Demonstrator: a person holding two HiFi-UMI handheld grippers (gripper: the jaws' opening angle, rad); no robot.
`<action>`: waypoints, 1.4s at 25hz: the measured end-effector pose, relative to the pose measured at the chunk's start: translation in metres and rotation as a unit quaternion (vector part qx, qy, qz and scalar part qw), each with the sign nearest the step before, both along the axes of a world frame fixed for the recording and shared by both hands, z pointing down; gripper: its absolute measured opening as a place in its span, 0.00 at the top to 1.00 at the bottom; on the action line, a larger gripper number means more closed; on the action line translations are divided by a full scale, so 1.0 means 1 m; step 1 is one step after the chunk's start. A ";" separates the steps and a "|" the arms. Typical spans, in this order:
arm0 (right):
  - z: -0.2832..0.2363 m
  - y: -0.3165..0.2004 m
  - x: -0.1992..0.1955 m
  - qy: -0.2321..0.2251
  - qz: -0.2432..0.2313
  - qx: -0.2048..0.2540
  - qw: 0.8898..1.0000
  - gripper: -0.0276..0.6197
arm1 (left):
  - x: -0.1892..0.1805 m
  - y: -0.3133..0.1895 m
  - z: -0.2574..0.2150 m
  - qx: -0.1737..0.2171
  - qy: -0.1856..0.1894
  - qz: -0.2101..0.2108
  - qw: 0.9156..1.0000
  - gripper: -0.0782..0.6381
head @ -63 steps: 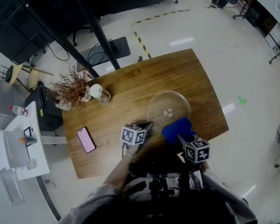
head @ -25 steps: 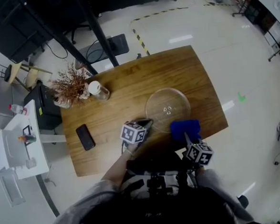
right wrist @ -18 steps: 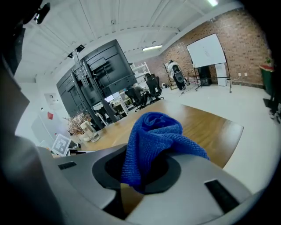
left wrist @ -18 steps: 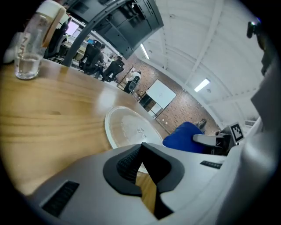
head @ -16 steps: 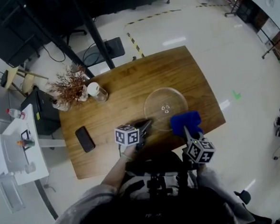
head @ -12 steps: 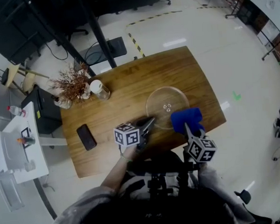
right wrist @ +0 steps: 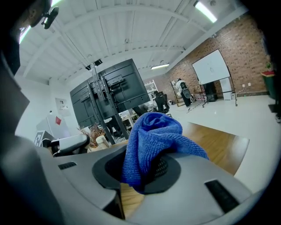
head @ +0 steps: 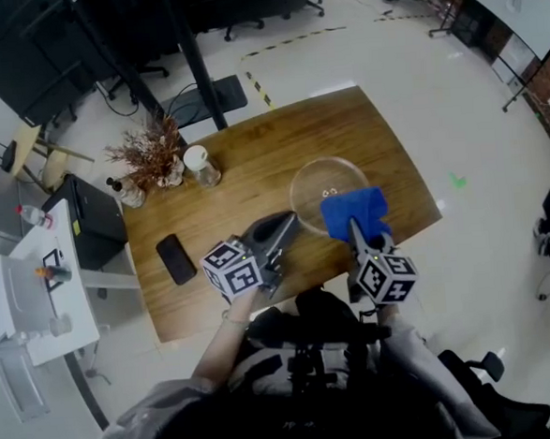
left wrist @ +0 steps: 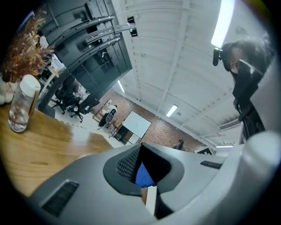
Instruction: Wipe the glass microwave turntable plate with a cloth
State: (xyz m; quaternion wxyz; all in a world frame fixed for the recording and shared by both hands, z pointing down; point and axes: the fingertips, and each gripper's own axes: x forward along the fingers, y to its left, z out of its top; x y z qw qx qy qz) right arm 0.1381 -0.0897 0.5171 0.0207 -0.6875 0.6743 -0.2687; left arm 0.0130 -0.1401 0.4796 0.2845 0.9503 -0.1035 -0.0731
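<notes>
Cloth (head: 354,210), pinched by the right gripper (head: 351,224), covers the plate (head: 318,185) edge, while the left gripper (head: 288,226) hangs slightly parted and empty; wiping probably needs sweeping strokes.

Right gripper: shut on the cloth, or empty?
Shut on it. The right gripper has the blue cloth bunched between its jaws.
</notes>
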 end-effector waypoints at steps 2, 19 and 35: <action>-0.007 0.007 -0.011 0.000 0.004 0.012 1.000 0.84 | -0.013 0.008 -0.012 0.012 0.010 -0.007 1.000 0.90; -0.023 0.095 -0.061 0.012 0.040 0.015 0.999 0.84 | -0.047 0.081 -0.030 0.022 0.035 0.014 0.999 0.90; -0.034 0.131 -0.052 -0.010 -0.017 0.023 1.000 0.84 | -0.019 0.135 -0.043 0.035 0.023 -0.020 0.999 0.90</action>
